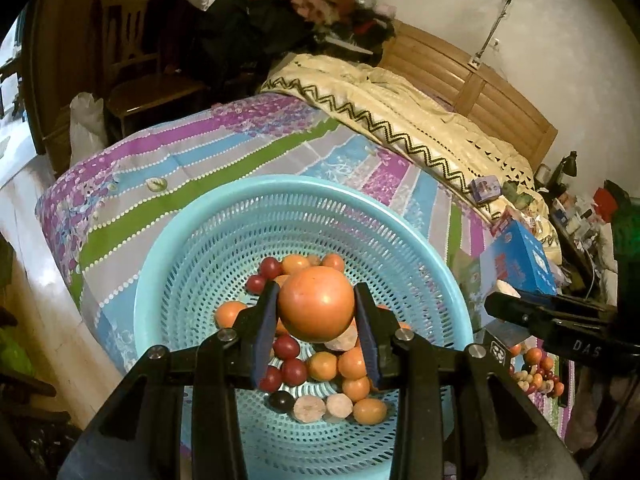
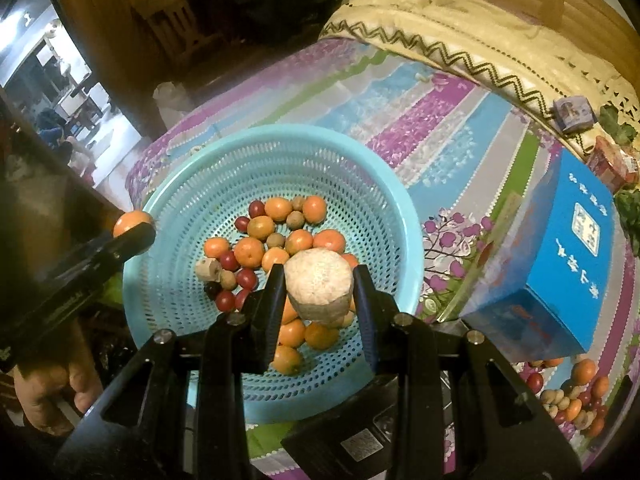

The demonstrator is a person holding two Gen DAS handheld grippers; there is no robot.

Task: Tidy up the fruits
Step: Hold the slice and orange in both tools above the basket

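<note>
The left gripper (image 1: 316, 312) is clamping an orange fruit (image 1: 316, 304) over the blue basket (image 1: 160, 280); the right gripper (image 2: 320, 292) is clamping a pale root chunk (image 2: 320, 284). Only the right view is showing a hand (image 2: 52, 392); the other gripper's arm is reading "DAS".

Room dim, warm yellow indoor light. Fisheye bends both views hard; corners go black, bed (image 1: 224, 152) lines curve. Glossy highlight on the orange fruit (image 1: 316, 304). Pale wall (image 1: 500, 20) brightest in left view. Doorway (image 2: 60, 92) at left of right view shows cooler, whiter light. Near black gripper bodies dark, little detail. Far clutter soft, grainy.
</note>
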